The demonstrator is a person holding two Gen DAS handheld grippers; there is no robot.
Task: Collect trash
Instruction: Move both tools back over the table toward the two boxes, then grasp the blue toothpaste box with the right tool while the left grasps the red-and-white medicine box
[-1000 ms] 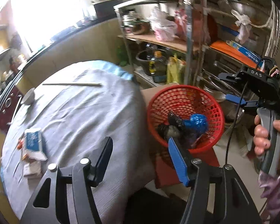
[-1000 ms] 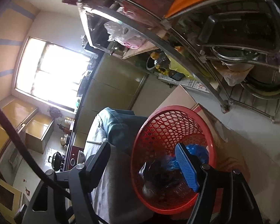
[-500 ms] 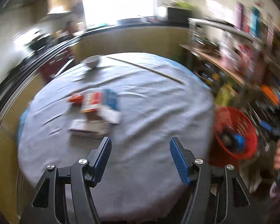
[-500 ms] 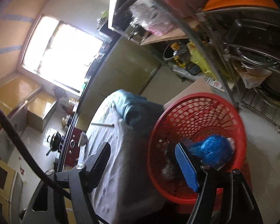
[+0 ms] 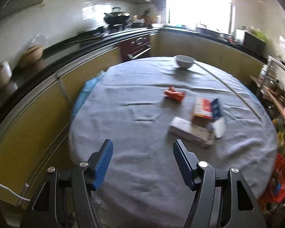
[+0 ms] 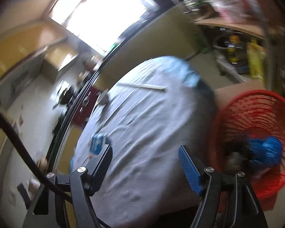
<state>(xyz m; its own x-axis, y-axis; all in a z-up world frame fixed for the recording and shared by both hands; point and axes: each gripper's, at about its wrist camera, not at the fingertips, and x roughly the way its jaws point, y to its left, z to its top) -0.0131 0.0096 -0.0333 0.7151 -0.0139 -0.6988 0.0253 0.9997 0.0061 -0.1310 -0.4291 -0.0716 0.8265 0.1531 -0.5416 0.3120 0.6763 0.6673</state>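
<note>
My left gripper (image 5: 142, 163) is open and empty over the near edge of the round grey-clothed table (image 5: 134, 102). Ahead of it lie a grey flat box (image 5: 190, 131), an orange-and-blue carton (image 5: 204, 110) and a small red wrapper (image 5: 173, 94). The red mesh basket (image 5: 280, 180) stands at the table's right. My right gripper (image 6: 145, 163) is open and empty over the table's edge. The basket (image 6: 256, 117) at its right holds a blue bag (image 6: 266, 151) and dark trash. A blue carton (image 6: 97, 142) shows near its left finger.
A white bowl (image 5: 184, 60) and a long thin stick (image 5: 229, 89) lie at the table's far side. Yellow cabinets with a dark counter (image 5: 66, 45) curve behind. A metal shelf rack (image 6: 243, 43) with bottles stands behind the basket.
My left gripper has swung left from the basket to face the table and its trash. My right gripper has turned left from the basket toward the table. Both stayed open.
</note>
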